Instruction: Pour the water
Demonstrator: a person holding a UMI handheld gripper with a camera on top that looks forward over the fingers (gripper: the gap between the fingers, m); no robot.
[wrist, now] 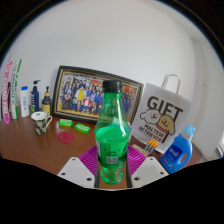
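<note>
A green plastic bottle (111,135) with a green cap stands upright between my gripper's (112,163) two fingers. Both magenta pads (88,158) press against its lower body, so the gripper is shut on the bottle. The bottle's label faces the camera. A white mug with a patterned band (41,122) stands on the wooden table (40,150) to the left, beyond the fingers. The bottle's base is hidden behind the gripper body.
A framed photo (85,97) leans against the wall behind the bottle. A white gift bag (163,115) and a blue detergent bottle (178,150) stand to the right. Several toiletry bottles (25,100) stand at far left. Small green items (80,127) lie on the table.
</note>
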